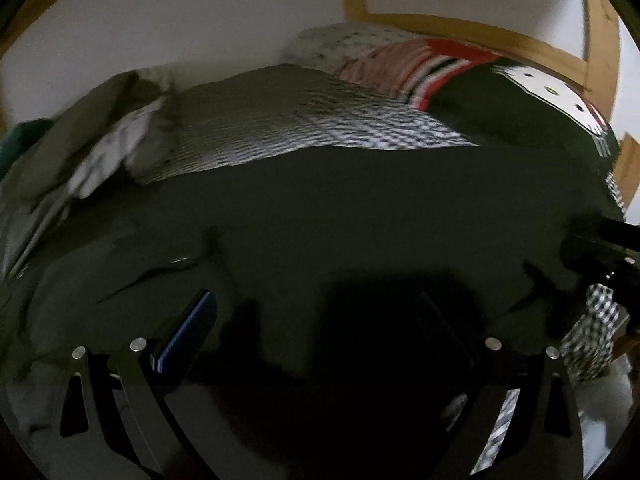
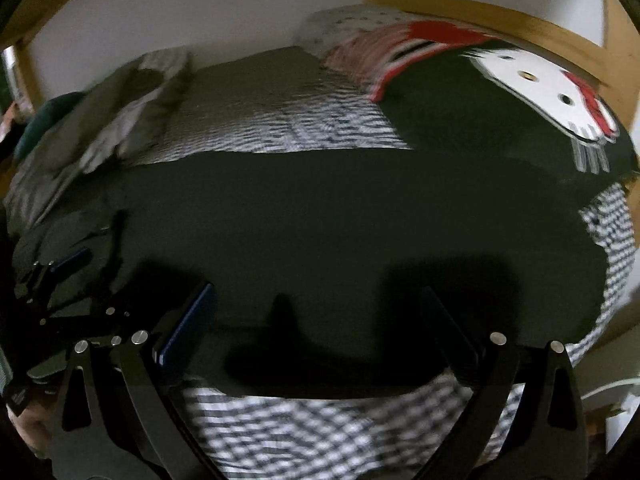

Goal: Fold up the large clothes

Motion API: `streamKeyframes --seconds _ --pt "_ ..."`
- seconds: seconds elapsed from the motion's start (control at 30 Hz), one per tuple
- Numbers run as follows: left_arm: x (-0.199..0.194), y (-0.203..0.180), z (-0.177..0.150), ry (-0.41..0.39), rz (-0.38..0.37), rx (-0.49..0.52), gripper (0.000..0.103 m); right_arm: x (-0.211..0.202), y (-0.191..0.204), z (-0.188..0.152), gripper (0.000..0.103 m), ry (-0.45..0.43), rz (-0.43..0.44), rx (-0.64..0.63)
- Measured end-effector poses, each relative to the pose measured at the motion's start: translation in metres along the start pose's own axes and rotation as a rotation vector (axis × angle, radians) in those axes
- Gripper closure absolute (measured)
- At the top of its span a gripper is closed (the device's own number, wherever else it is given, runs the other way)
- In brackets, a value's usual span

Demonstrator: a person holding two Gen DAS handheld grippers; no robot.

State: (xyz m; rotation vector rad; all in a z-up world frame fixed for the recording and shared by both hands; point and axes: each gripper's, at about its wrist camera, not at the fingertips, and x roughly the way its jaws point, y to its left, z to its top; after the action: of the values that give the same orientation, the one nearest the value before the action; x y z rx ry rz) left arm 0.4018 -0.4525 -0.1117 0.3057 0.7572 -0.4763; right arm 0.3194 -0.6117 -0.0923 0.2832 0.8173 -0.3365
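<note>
We count one large dark garment (image 2: pixel 340 216) spread flat just ahead of both grippers, on one checked bedcover (image 2: pixel 320 432). Beyond it, to the far left of our fingers, lies one rumpled heap of grey clothes (image 2: pixel 120 120). To the far right we see one dark blanket with a white cartoon cat face (image 2: pixel 548 88), one red-striped cloth (image 2: pixel 400 48) and one dotted pillow (image 2: pixel 344 20). We hold two grippers: left (image 1: pixel 316 320), right (image 2: pixel 320 312), both spread wide.
</note>
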Motion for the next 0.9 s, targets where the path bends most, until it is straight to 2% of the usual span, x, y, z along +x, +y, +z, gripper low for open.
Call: streamKeyframes --seconds 0.23,0.47,0.63,0.73,0.83,0.9 --pt "0.022 -0.072 0.026 0.008 -0.079 0.080 0.005 0.007 -0.069 -0.001 0.004 0.009 -0.059 0.088" --pt "0.037 -0.124 0.035 0.018 -0.122 0.130 0.005 0.003 -0.153 -0.025 0.004 -0.012 -0.139 0.241" --pt "0.040 -0.145 0.039 0.008 -0.128 0.160 0.005 0.007 -0.199 -0.041 0.004 -0.035 -0.130 0.321" --pt "0.056 -0.157 0.039 0.050 -0.096 0.201 0.005 0.011 -0.217 -0.047 0.004 -0.041 -0.095 0.353" --pt "0.068 -0.154 0.034 0.068 -0.103 0.185 0.005 0.014 -0.237 -0.054 0.004 -0.049 -0.112 0.394" --pt "0.070 -0.152 0.033 0.065 -0.111 0.173 0.005 0.018 -0.249 -0.058 0.004 -0.056 -0.051 0.424"
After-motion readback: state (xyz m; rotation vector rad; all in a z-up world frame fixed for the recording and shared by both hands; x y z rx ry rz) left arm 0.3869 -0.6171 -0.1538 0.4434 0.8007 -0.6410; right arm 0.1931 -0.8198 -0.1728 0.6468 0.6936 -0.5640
